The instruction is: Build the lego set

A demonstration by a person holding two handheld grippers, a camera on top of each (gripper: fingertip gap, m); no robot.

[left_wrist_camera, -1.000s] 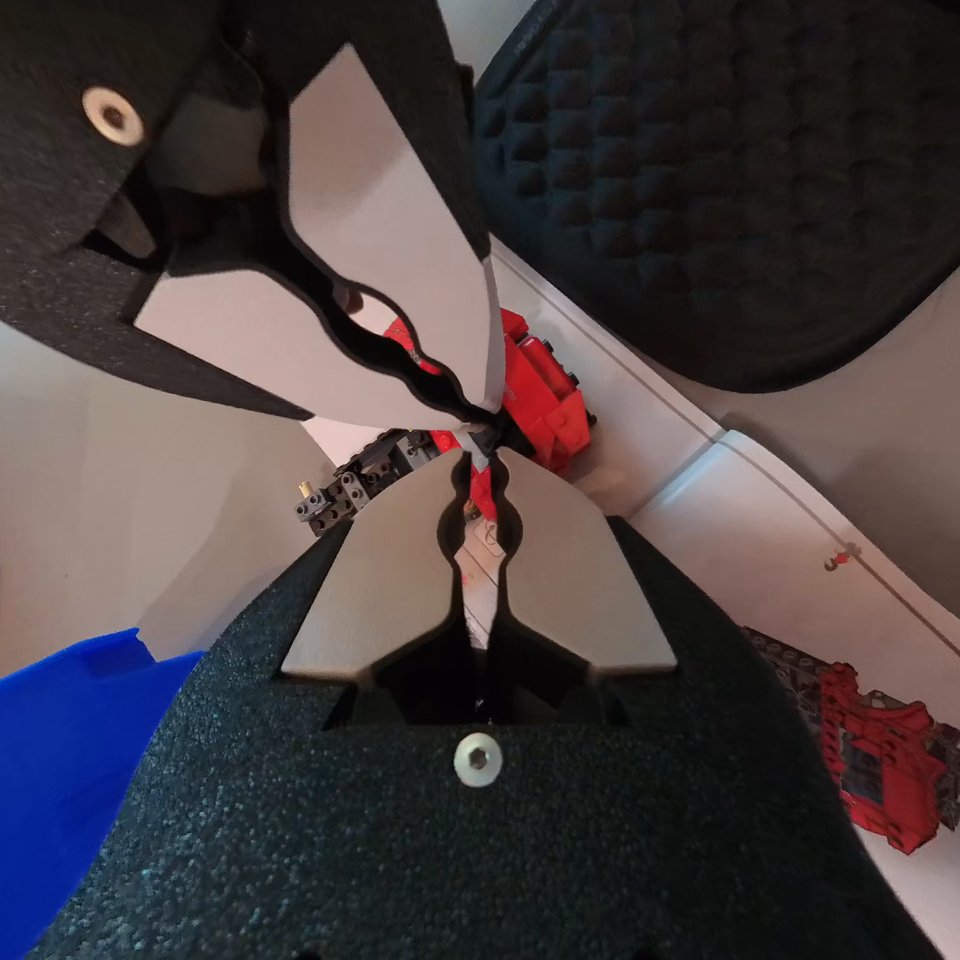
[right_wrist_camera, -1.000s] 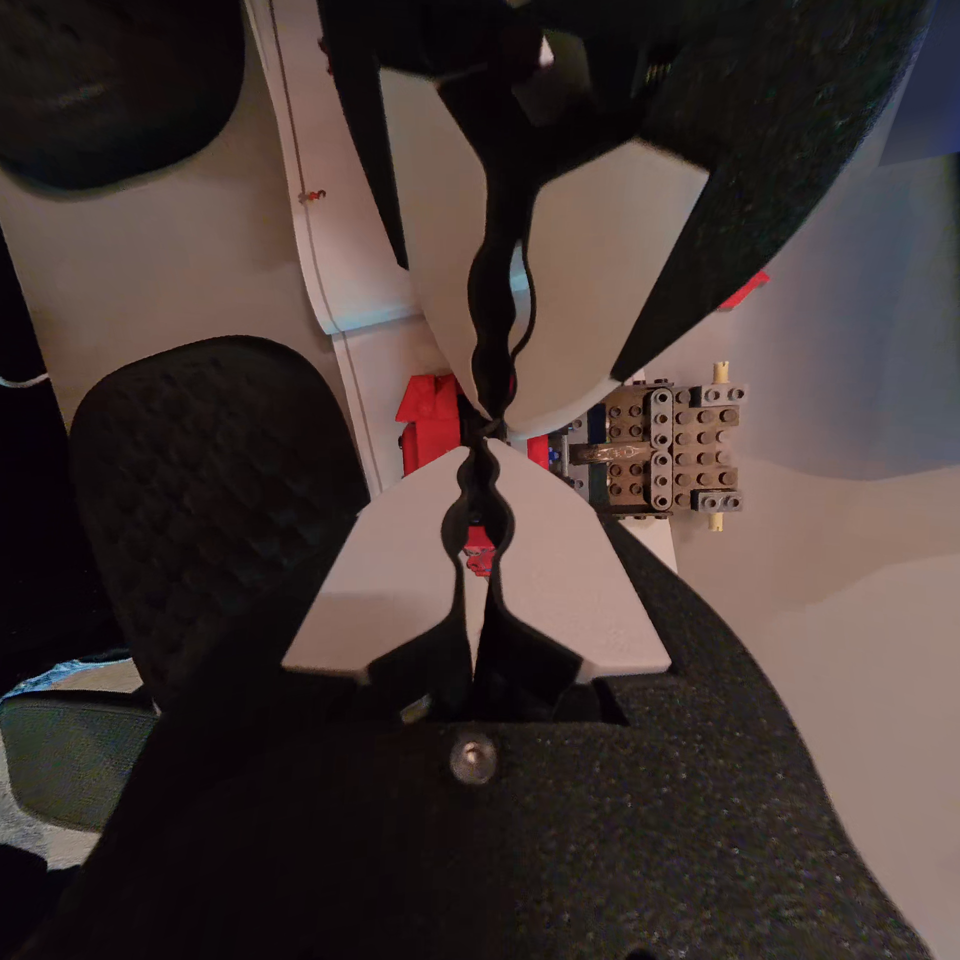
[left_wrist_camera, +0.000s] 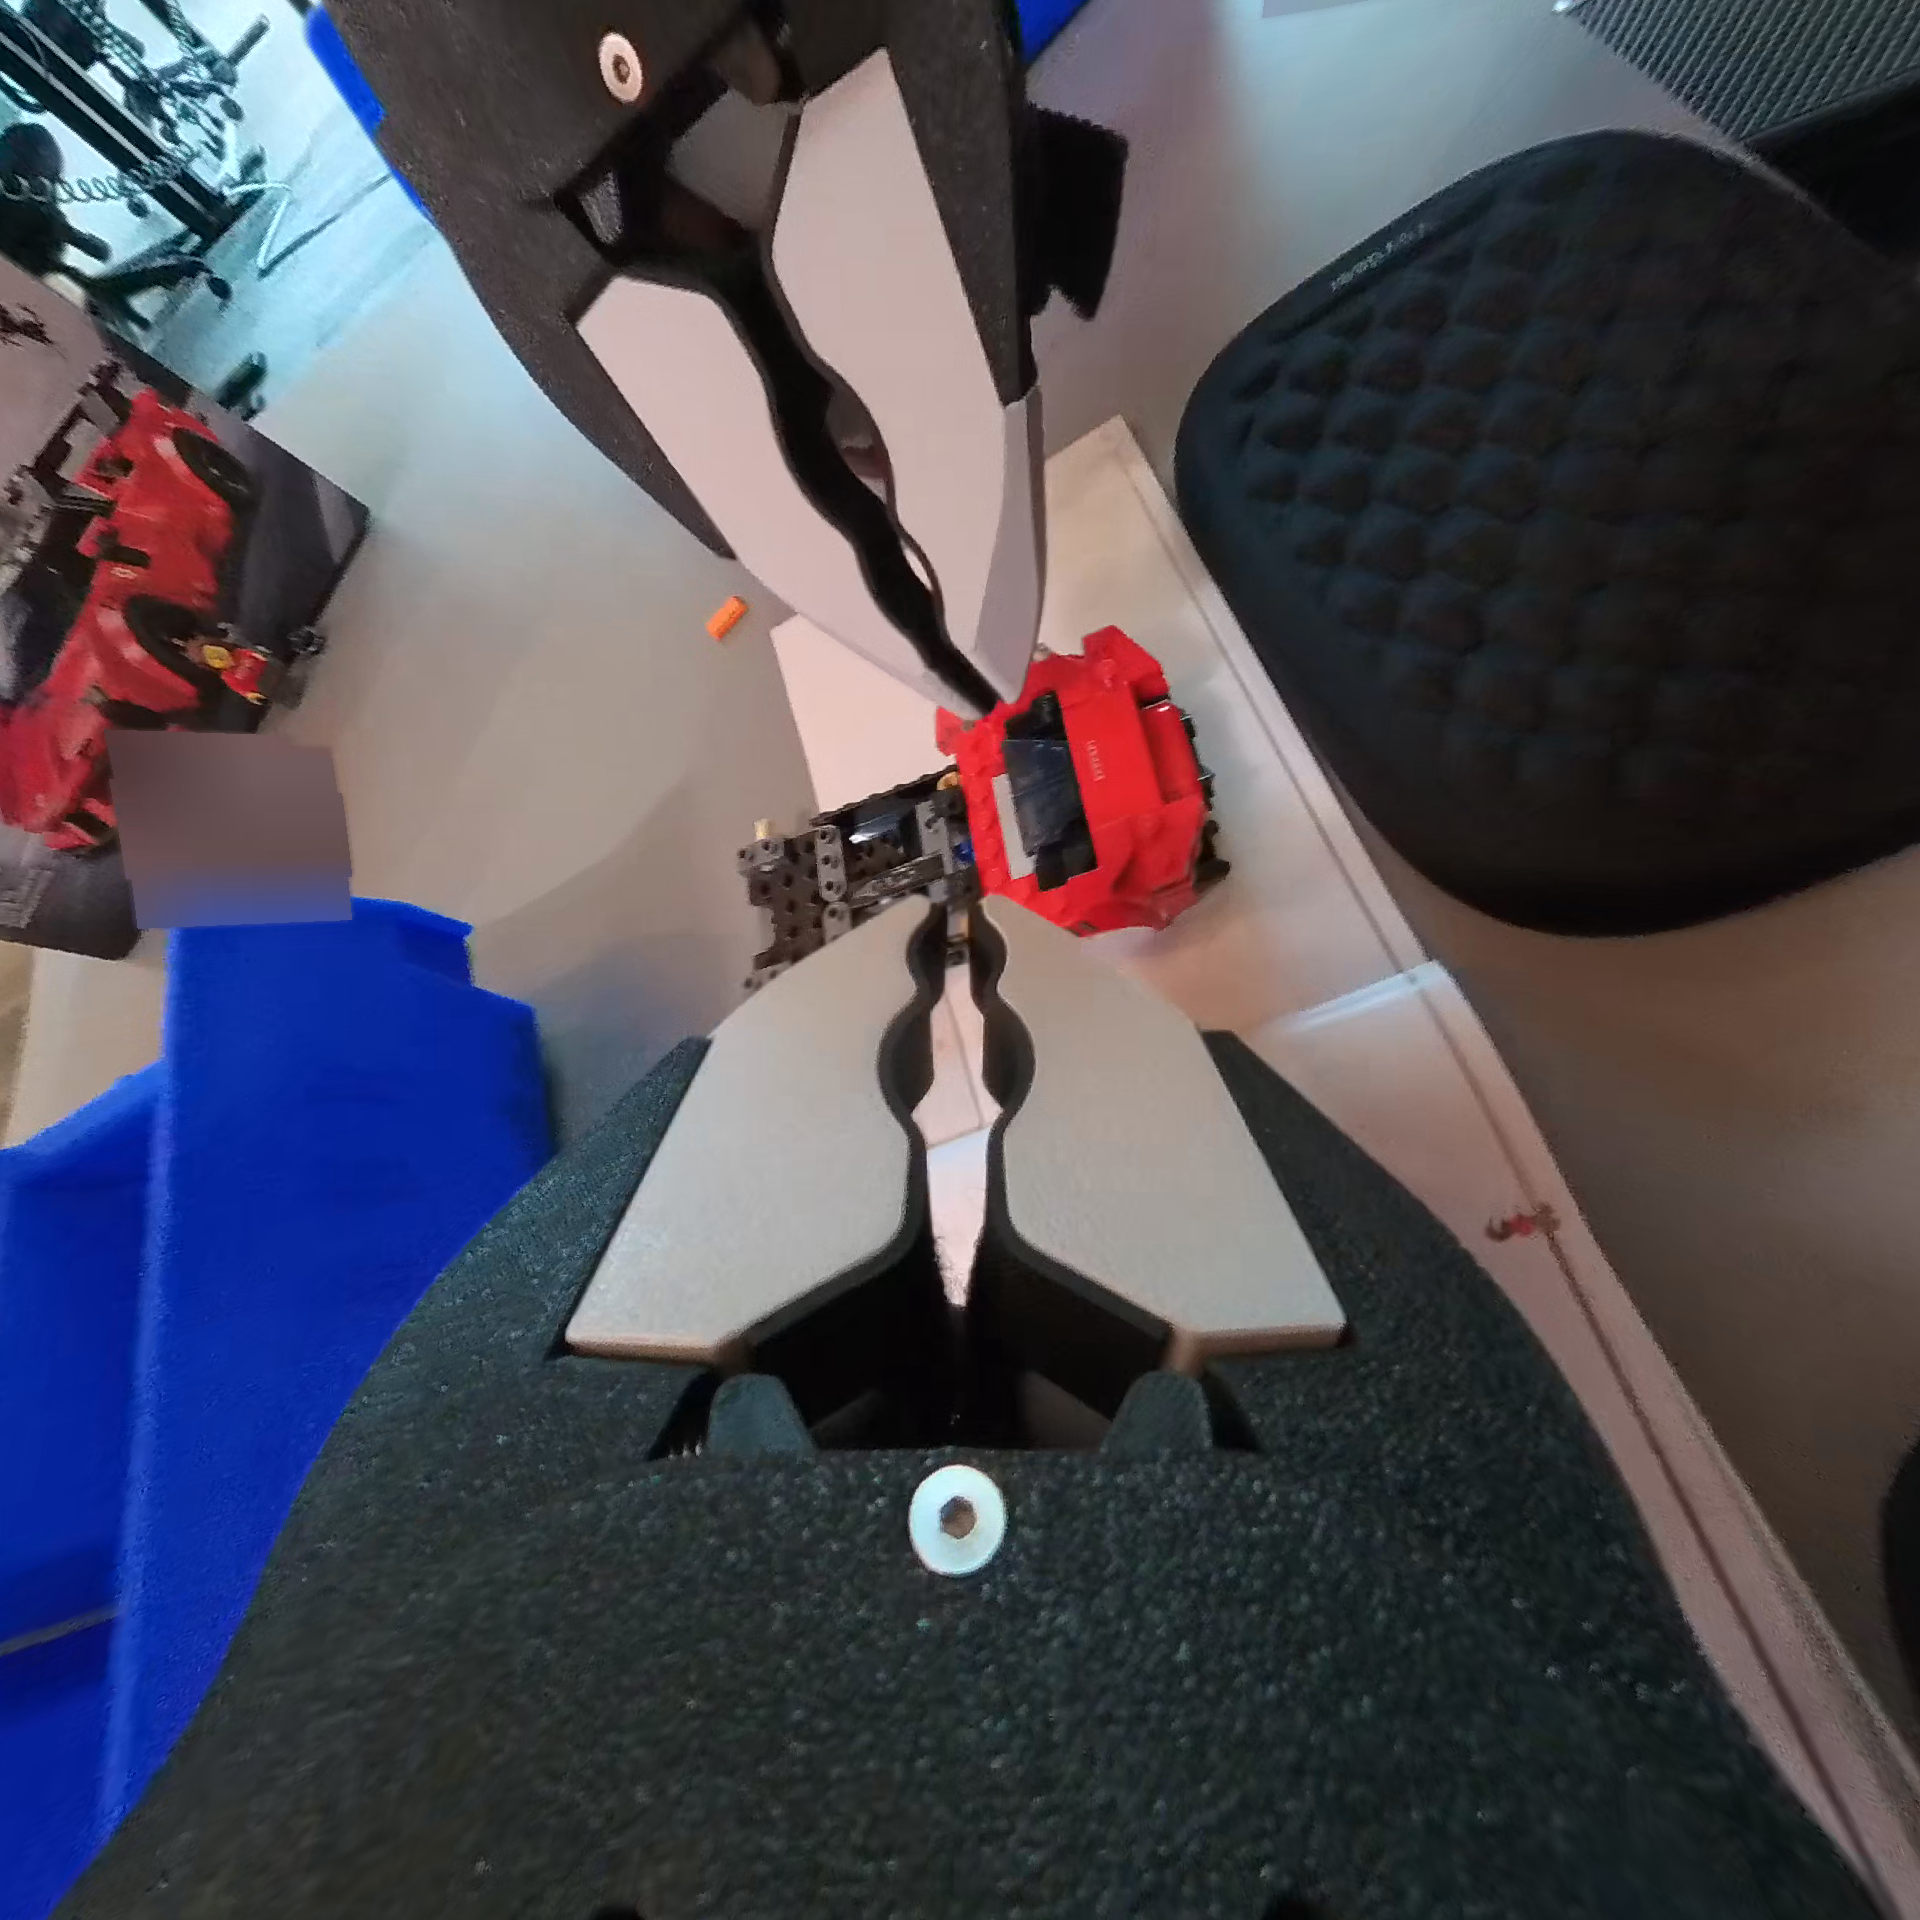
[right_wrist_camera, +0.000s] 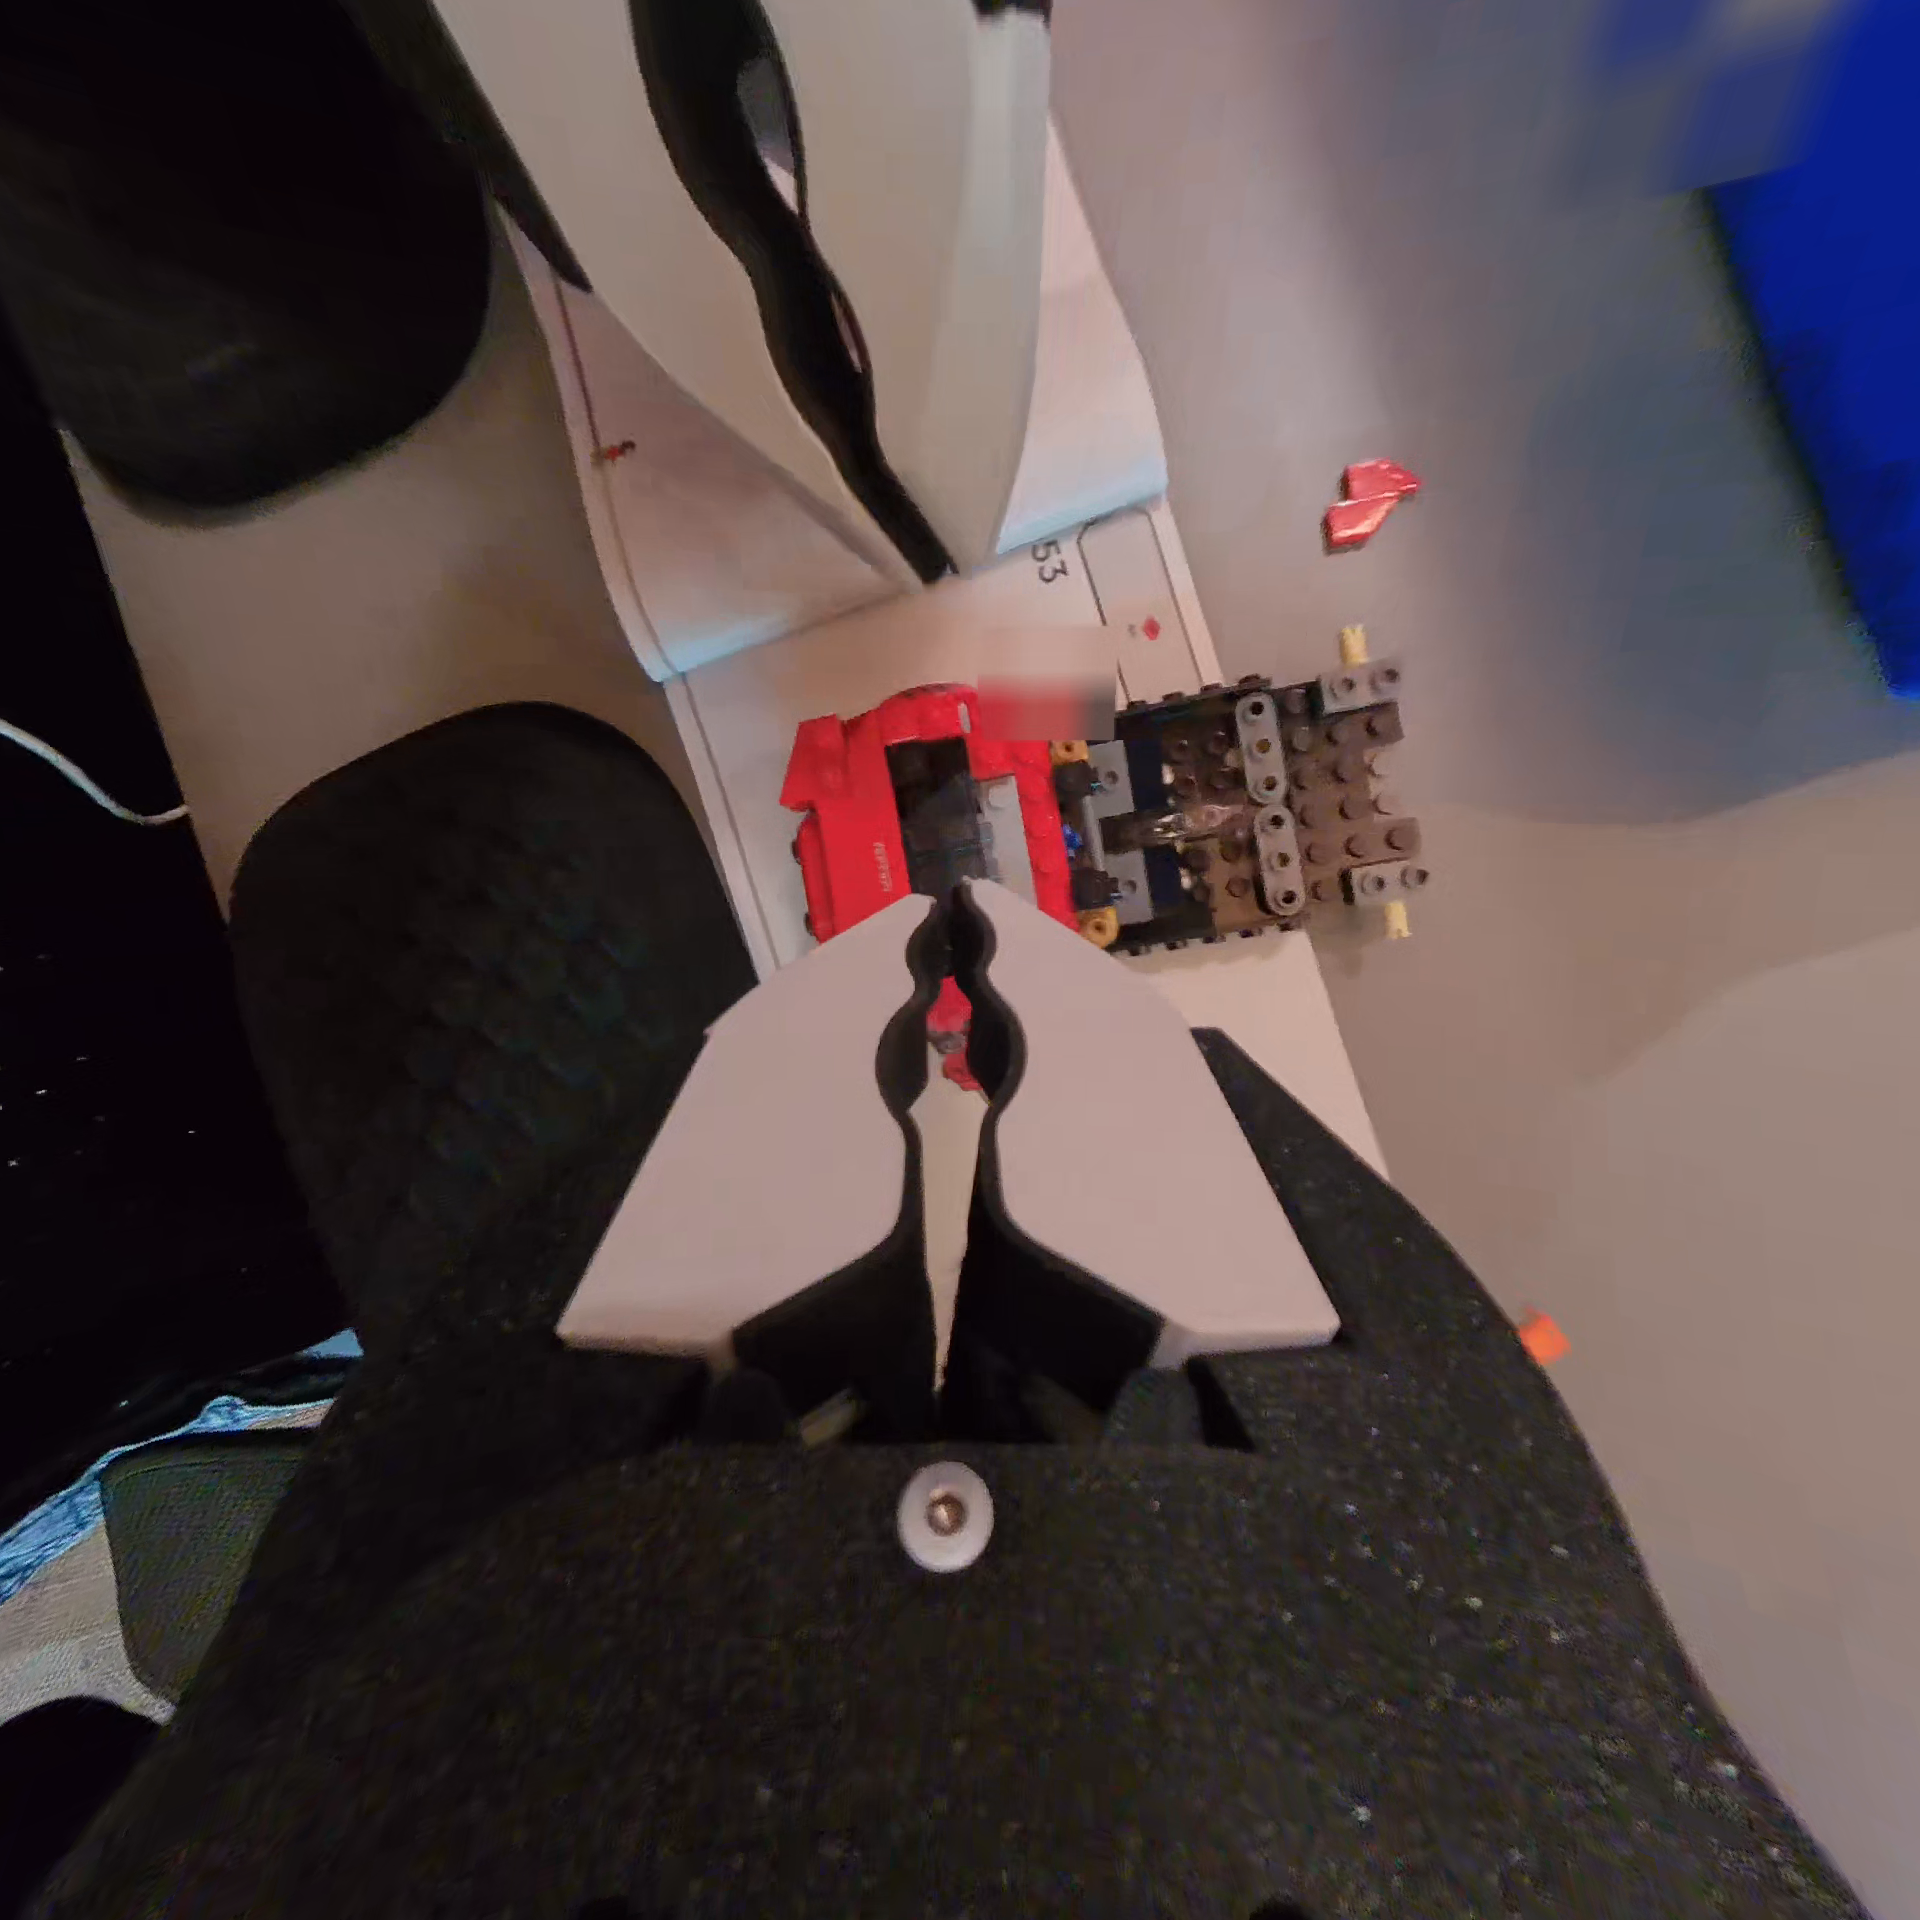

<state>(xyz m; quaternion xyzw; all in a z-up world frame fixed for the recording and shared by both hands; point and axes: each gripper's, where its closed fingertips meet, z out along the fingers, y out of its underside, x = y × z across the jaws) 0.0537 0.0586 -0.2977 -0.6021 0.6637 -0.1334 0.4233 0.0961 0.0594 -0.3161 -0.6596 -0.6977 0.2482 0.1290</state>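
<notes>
One half-built toy car (right_wrist_camera: 1091, 821) lies on one open instruction booklet (right_wrist_camera: 1226, 997). Beside the car are two loose pieces: one red (right_wrist_camera: 1369, 504) and one orange (right_wrist_camera: 1542, 1338). Farther out from the car stand one blue bin (left_wrist_camera: 260, 1195), one printed box (left_wrist_camera: 156, 582) and two black dimpled cushions (left_wrist_camera: 1558, 540). Two grippers are in view, the left (left_wrist_camera: 958, 925) and the right (right_wrist_camera: 961, 896).

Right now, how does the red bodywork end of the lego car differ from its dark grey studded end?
Colour: the red bodywork end is bright red; the dark grey studded end is grey and black.
Finish: the red end has smooth panels; the grey end shows bare studs, with tan pins sticking out sideways.
Support: the red end lies on the white booklet; the grey end passes its edge.
Both form one joined model.
</notes>
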